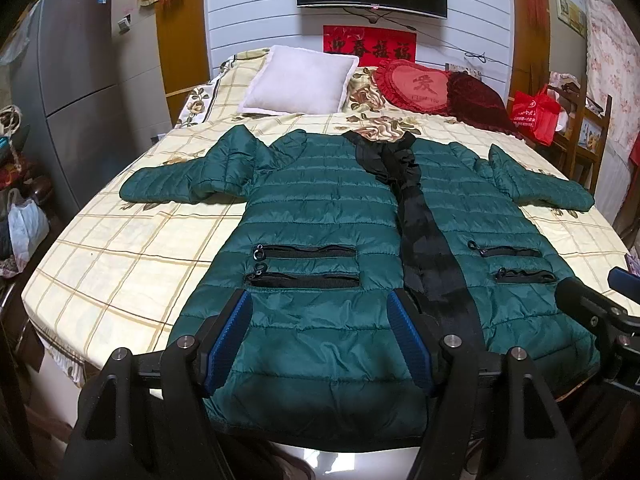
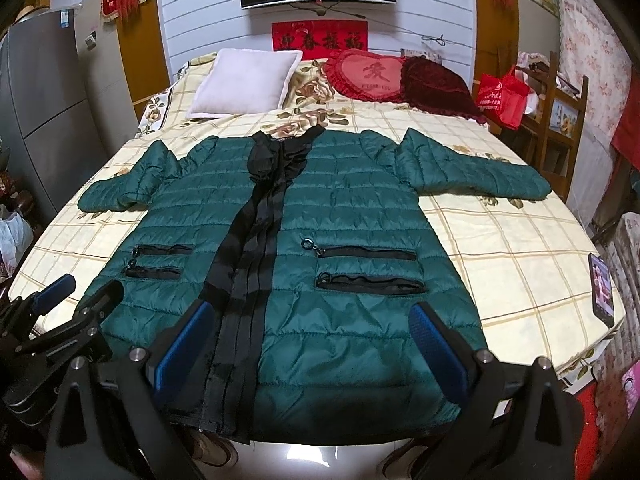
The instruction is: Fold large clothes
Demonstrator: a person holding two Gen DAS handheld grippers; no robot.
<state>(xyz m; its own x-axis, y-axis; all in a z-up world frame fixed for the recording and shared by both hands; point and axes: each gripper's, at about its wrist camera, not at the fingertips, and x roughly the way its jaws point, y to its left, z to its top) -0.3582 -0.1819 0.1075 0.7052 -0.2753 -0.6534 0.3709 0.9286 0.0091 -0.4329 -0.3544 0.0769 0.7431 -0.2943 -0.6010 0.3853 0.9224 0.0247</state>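
left tongs [image 1: 320, 320] released | right tongs [image 2: 314, 330] released | jacket [image 2: 328, 216] flat | phone [image 2: 602, 290] in right view only

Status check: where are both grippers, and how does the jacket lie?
Left gripper, right gripper: jaws open, above hem, holding nothing. Green jacket flat on bed, front up, sleeves spread, unfolded. Phone near bed edge, clear of jacket.
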